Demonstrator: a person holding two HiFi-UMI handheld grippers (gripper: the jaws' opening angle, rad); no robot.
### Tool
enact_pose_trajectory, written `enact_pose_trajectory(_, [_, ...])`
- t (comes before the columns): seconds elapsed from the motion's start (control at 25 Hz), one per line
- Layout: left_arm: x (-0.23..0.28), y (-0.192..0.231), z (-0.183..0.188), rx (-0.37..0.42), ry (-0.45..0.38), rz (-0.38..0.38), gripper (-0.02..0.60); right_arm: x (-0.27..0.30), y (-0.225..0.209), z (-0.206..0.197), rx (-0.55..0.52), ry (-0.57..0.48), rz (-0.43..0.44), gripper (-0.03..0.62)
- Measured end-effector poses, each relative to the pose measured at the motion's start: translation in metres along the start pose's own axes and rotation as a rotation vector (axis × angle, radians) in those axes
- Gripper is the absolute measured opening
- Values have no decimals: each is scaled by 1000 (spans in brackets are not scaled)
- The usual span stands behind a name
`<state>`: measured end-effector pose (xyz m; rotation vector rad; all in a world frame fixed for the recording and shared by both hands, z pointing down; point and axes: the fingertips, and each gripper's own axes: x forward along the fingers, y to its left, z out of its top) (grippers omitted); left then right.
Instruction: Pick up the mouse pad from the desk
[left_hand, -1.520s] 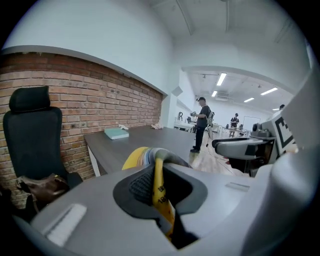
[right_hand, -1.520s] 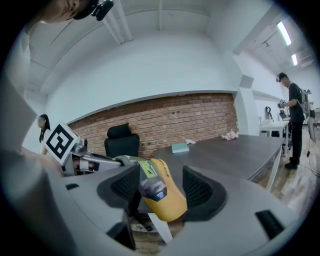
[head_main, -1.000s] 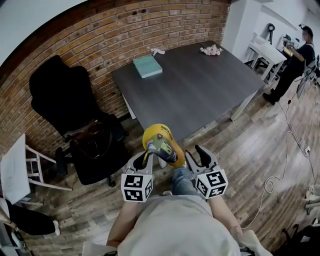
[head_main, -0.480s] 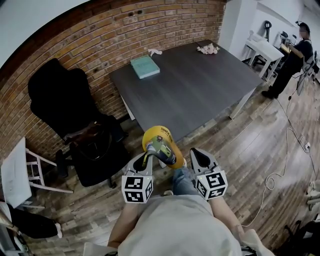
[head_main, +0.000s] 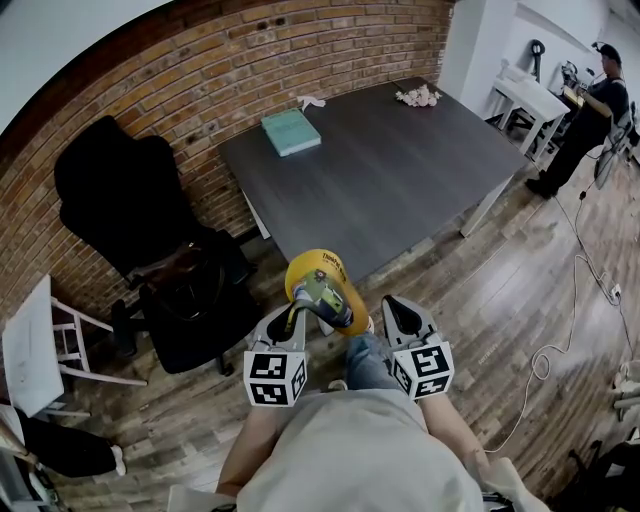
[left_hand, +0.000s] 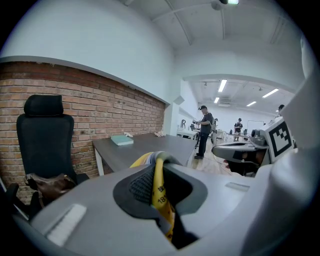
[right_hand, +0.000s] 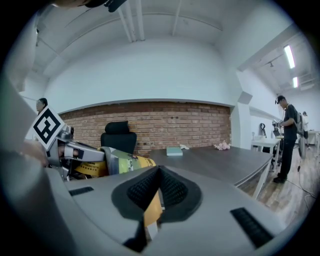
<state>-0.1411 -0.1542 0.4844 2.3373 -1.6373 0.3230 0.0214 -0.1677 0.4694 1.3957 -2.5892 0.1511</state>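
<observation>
The ribbed pads (left_hand: 141, 184) of the left gripper (left_hand: 158, 176) are pressing on a yellow sheet with print on it. The jaws are standing almost together, with only this thin sheet between them. It is the mouse pad (head_main: 318, 287). It is no longer lying on the desk (head_main: 400, 190): it is hanging in the air in front of the person, just before the near edge of the desk. I think the grip is taken at one edge because the pad is soft. Beyond the jaws it is curling over into a bent shape.

The right gripper (right_hand: 159, 189) is staying just beside the left one with its jaws fully together. A thin orange-yellow strip is showing in the slit between them, but I cannot tell whether it belongs to the pad. The bulk of the pad is sitting off to the left gripper's side, so the left gripper seems to be carrying it alone.

Counting outward, I am seeing two grippers and one mouse pad. One desk is bearing one teal book (head_main: 290, 132), one small white thing (head_main: 312, 102) and one pinkish cluster (head_main: 418, 97). One black chair (head_main: 110, 190) is standing by the brick wall with one brown bag (head_main: 180, 262) on it, and one person (head_main: 590, 120) is standing far off.
</observation>
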Motion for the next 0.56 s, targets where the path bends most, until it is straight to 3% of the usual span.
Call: enact_pose_trajectory(0.56, [4,3,3,-7,-10,0,29,3,-3,2,5,-16,-7,2])
